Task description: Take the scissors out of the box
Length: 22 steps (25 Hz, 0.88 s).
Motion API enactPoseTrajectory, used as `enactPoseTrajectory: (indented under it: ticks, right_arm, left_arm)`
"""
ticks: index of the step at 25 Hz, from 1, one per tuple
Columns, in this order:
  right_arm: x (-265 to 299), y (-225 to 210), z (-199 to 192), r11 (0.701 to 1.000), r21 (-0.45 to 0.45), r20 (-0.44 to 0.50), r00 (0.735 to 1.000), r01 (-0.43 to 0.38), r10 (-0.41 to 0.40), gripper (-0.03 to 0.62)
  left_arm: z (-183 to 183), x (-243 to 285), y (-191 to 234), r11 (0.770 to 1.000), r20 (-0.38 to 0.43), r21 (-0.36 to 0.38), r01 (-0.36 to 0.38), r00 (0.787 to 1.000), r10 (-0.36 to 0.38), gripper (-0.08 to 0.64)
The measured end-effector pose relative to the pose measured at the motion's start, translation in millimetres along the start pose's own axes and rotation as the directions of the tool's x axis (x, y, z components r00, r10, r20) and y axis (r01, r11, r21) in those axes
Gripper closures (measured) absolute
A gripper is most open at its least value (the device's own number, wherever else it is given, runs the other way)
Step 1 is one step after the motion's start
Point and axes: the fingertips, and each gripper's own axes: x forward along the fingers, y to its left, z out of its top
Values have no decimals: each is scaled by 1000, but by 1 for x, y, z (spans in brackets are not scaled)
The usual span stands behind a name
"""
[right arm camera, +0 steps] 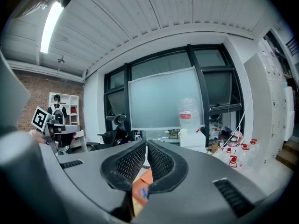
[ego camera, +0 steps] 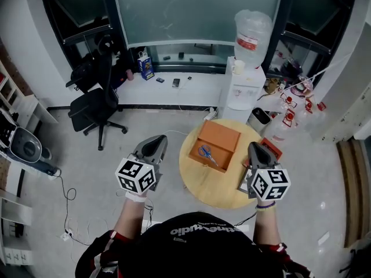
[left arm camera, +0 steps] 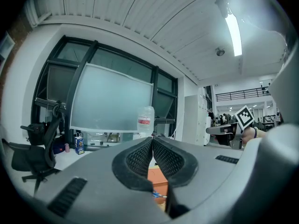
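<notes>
Blue-handled scissors lay in the orange box on the round wooden table. L gripper hung beside the table, R gripper over its edge, both w/ jaws pressed together, empty

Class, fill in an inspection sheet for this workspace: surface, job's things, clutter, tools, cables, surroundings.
Surface: round wooden table.
Job's things: blue-handled scissors lying in the orange box, untouched.
Clutter: a red flat item at the table's right edge.
Tools: left tool shut, empty, beside the table; right tool shut, empty, near the table's right edge.
Cables: white cable and power strip on the floor at left.
Surroundings: office chair, water dispenser, dark-framed window.
</notes>
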Motion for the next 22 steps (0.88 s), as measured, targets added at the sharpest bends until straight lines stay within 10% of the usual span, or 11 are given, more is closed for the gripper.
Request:
enactPoseTrajectory:
  ticks: [22]
  right_arm:
    - [52, -49, -11, 991, 37, -3, 992, -129, 129, 555]
  left_arm:
    - [-7, 45, -30, 992, -38, 94, -86, 995, 90, 541]
